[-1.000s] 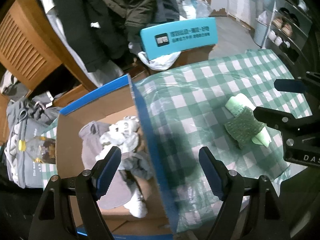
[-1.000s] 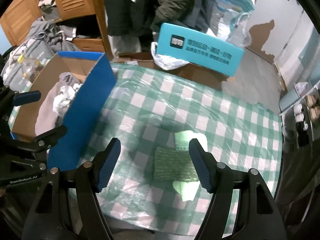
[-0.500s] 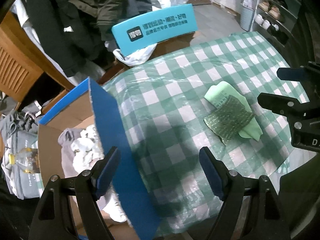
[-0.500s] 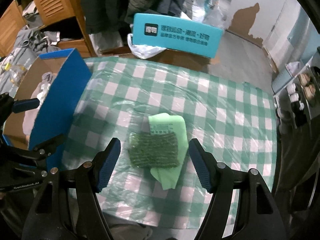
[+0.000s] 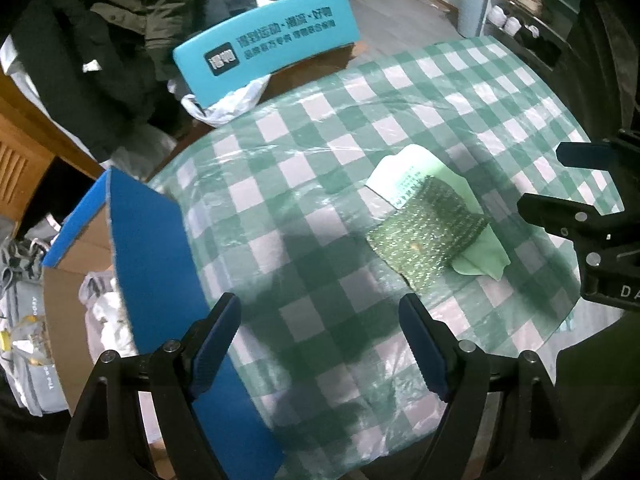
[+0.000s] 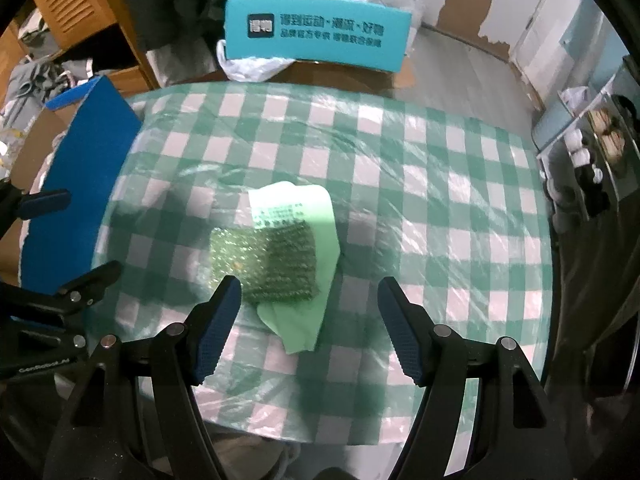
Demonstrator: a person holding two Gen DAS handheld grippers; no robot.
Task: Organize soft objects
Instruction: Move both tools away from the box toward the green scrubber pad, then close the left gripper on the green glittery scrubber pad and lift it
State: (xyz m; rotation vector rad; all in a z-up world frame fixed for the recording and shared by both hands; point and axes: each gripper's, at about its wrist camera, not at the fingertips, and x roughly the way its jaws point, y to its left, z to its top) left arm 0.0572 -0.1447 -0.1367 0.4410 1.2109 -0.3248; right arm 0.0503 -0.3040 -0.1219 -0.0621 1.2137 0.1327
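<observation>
A dark green bubble-wrap pouch (image 6: 266, 264) lies on a light green plastic bag (image 6: 294, 210) on the checked table (image 6: 440, 216). Both also show in the left wrist view, the pouch (image 5: 432, 228) over the bag (image 5: 416, 168). My right gripper (image 6: 310, 326) is open and empty, hovering just in front of the pouch. My left gripper (image 5: 320, 346) is open and empty over the table's left part, beside a blue-edged cardboard box (image 5: 156, 264) that holds grey and white clothes (image 5: 104, 312).
A turquoise box (image 6: 316, 34) and a white plastic bag (image 6: 252, 66) sit beyond the table's far edge. Dark coats (image 5: 120, 20) hang behind. A shoe rack (image 6: 596, 148) stands to the right. The right gripper appears in the left wrist view (image 5: 576, 188).
Both grippers moved right, away from the box and toward the green pouch. The pouch now lies closer to the right gripper's fingers. Both stayed open.
</observation>
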